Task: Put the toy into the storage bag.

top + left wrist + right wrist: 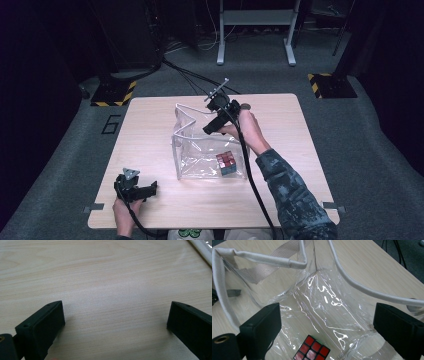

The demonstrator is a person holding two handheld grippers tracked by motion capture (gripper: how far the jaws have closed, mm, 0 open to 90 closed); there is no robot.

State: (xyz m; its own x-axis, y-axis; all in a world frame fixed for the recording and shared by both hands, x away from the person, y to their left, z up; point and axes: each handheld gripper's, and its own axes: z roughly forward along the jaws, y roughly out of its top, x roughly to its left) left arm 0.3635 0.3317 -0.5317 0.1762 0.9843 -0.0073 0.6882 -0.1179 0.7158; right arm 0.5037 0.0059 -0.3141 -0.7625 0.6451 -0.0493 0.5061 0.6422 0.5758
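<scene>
A clear plastic bag (200, 145) with white trim stands open on the wooden table (150, 125). A cube puzzle (226, 162) with a red face lies inside it, at the near right corner. My right gripper (207, 130) hangs over the bag's far side, tilted down into the opening. In the right gripper view its jaws stand open (327, 322) above the bag's mouth, with the cube (312, 351) below and nothing gripped. My left gripper (151, 189) rests at the table's front left, open (115, 320) over bare wood (100, 270).
The bag's white rim (262, 258) and woven strap (257, 272) curl around the opening. Two yellow-and-black striped bases (114, 93) (330, 85) sit on the carpet behind the table. A white stand (255, 30) and black cables (190, 77) lie farther back.
</scene>
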